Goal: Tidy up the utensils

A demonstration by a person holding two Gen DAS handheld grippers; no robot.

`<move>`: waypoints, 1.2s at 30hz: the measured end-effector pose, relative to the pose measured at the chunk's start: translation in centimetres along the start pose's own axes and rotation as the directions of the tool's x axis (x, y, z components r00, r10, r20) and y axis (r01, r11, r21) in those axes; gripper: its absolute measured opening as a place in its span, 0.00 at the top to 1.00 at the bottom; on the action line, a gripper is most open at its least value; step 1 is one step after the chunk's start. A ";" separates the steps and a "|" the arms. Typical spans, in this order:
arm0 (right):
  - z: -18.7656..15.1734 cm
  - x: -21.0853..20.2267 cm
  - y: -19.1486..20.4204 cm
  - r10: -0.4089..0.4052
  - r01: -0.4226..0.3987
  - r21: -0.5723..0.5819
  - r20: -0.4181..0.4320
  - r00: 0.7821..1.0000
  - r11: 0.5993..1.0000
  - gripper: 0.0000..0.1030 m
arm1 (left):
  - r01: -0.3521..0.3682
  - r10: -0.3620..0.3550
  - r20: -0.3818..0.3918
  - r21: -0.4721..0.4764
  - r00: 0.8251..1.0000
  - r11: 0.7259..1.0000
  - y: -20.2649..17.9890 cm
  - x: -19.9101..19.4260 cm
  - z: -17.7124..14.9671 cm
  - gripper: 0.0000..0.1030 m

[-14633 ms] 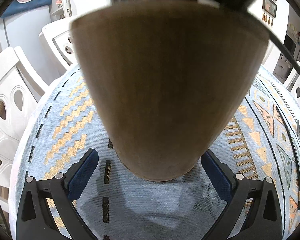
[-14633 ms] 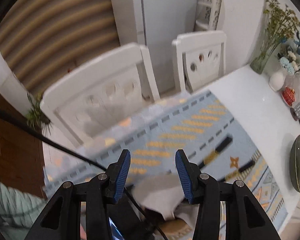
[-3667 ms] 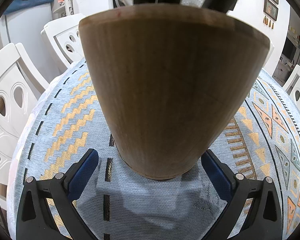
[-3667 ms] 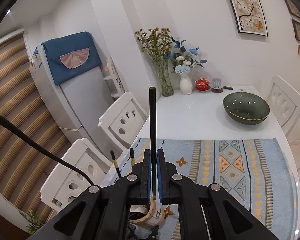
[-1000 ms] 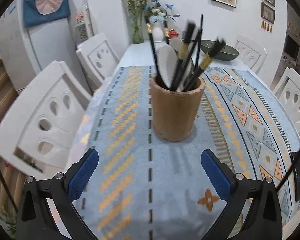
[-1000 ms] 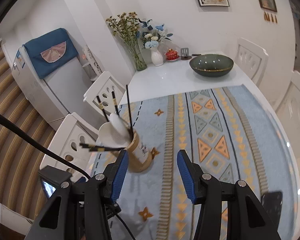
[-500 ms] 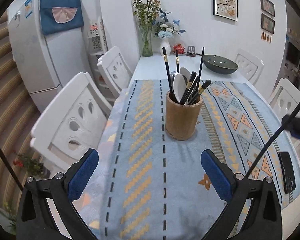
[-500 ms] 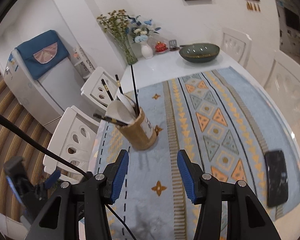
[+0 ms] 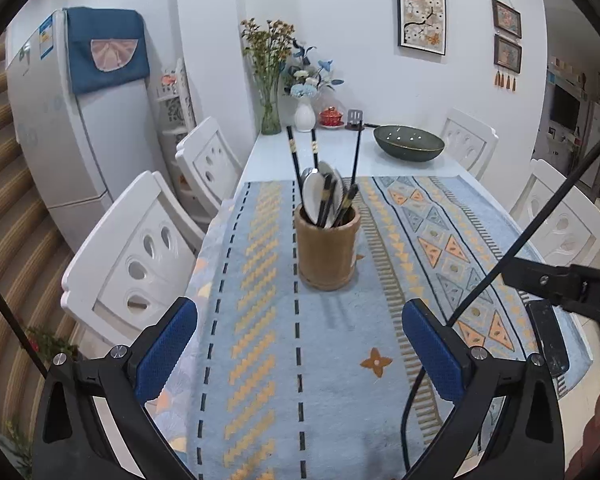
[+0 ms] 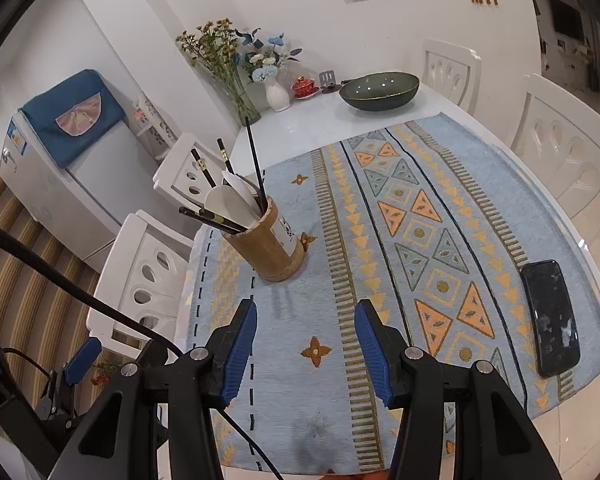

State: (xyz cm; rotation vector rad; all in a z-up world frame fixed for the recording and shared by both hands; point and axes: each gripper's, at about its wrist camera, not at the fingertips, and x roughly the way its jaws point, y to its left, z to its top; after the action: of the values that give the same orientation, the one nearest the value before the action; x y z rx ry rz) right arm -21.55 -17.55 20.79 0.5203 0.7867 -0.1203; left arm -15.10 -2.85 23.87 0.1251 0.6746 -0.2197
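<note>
Bamboo holder stands upright at twelve o'clock on the desk, chopsticks and spoons inside. Left tongs gape wide and right tongs stand half-open, both empty. One low-leaning chopstick could snag a cable and tip everything.

Things around the room that are not being sorted

A blue patterned cloth covers the white counter. A black phone lies on the cloth near its edge. At the far end sit a dark green bowl, a white vase of flowers and a little red pot. White chairs stand beside the counter, and a fridge with a blue cover stands behind them.
</note>
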 end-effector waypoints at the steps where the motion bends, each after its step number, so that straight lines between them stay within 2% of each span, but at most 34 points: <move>1: 0.1 0.0 -0.2 0.002 -0.002 0.000 -0.001 1.000 1.000 0.52 | 0.004 -0.004 0.001 0.000 1.000 1.000 -0.3 0.1 0.3 0.00; 6: 1.1 0.2 -1.3 0.000 0.000 -0.008 0.004 1.000 1.000 0.51 | 0.018 -0.019 -0.024 -0.018 1.000 1.000 -1.9 1.2 1.1 0.00; 14: 3.6 1.4 -4.0 -0.016 0.015 -0.024 -0.016 1.000 1.000 0.50 | -0.008 0.006 -0.069 -0.027 0.998 1.000 -4.9 3.7 2.1 0.00; 28: 6.7 5.4 -5.3 -0.083 0.079 -0.178 -0.016 0.996 0.981 0.50 | -0.067 0.065 -0.118 -0.014 0.991 0.998 -8.2 7.9 3.1 0.00; 36: 7.8 7.3 -6.6 -0.088 0.078 -0.176 -0.047 0.995 0.981 0.50 | -0.060 0.057 -0.147 -0.011 0.987 0.998 -9.5 9.8 3.1 0.00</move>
State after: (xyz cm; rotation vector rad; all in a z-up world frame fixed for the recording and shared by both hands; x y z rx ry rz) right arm -13.33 -26.43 17.62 0.3259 0.8641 -0.1136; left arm -8.09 -14.17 19.64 0.1468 0.8176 -0.1495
